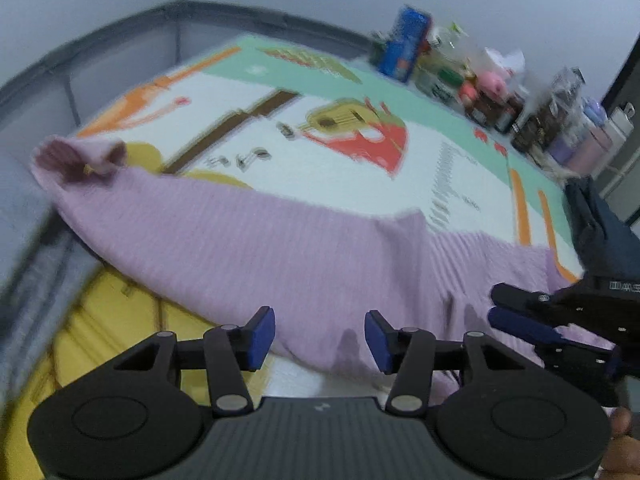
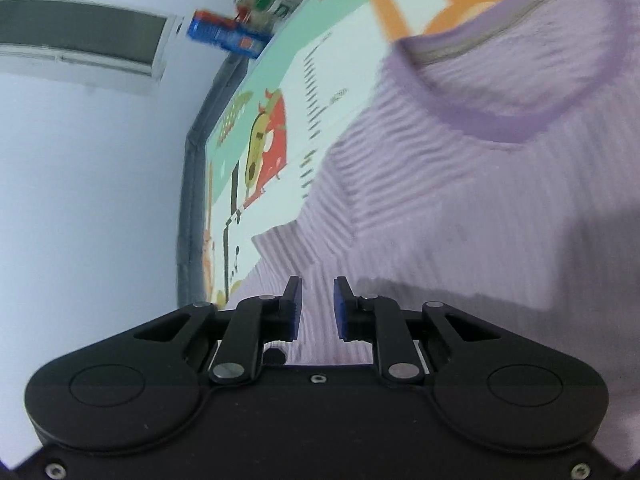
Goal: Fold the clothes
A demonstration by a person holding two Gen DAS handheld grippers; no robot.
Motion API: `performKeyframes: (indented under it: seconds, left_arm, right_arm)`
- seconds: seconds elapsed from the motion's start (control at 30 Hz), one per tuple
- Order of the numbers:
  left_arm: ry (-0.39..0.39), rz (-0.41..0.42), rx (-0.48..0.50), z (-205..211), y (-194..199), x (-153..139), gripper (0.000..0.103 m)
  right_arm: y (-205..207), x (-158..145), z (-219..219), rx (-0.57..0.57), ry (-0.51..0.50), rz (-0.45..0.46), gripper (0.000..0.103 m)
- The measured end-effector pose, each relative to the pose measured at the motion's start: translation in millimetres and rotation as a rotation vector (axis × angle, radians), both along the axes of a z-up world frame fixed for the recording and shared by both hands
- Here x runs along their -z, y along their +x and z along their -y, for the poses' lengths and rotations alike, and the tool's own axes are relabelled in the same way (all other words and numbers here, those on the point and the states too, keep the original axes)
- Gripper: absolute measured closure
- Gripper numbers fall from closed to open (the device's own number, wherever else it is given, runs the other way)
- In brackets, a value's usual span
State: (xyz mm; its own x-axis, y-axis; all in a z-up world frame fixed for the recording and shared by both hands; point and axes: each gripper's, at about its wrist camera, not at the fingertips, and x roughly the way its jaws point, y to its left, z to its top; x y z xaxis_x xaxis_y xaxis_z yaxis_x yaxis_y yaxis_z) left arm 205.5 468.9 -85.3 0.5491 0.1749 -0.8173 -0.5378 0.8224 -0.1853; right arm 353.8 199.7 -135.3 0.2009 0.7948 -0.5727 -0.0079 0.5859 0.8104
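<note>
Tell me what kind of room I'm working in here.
Probably a home room with a fenced children's play area: a cartoon-printed play mat on the floor, a grey padded fence around it, toys and bottles along its edge, and a wall air conditioner.

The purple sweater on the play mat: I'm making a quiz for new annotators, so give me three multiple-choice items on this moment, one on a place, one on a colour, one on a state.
1. Where do the bottles and packages stand?
A. along the mat's far edge
B. on the sweater
C. between the left gripper's fingers

2. What colour is the sweater's collar band?
A. orange
B. a deeper purple than the body
C. white

3. How does the left gripper stand?
A. clamped on a sleeve
B. jaws apart, nothing pinched
C. out of view

Answers:
1. A: they line the far edge of the play mat, beyond the sweater.
2. B: the right wrist view shows a darker purple band round the neckline.
3. B: its blue pads stand well apart over the knit.
</note>
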Motion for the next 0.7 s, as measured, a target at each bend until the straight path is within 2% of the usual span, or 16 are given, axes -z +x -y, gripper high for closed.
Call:
performKeyframes:
  seconds: [0.2,0.37,0.4,0.43,0.53,0.7]
  left_arm:
    - [0.069,0.000,-0.081,-53,12,-4,0.050]
    - [0.062,-0.061,-0.156,-98,24,12,0.050]
    - [0.061,-0.074,-0.171,-103,22,15,0.050]
    - [0.060,-0.087,-0.186,-108,21,18,0.050]
    - [0.056,-0.108,-0.215,-118,12,25,0.051]
    - [0.107,-0.124,-0.196,-113,6,27,0.051]
  right_arm:
    - [19,14,-54,-0.022,-0.047,-0.020,0.086]
    - [22,18,-79,-0.039,-0.152,0.019,0.090]
    - [20,16,-81,-0.044,-0.176,0.034,0.094]
    - [19,14,-83,-0.047,-0.216,0.052,0.103]
    - [15,5,-89,-0.063,-0.325,0.114,0.103]
    - [0,-21,-109,-0.131,-0.623,0.308,0.103]
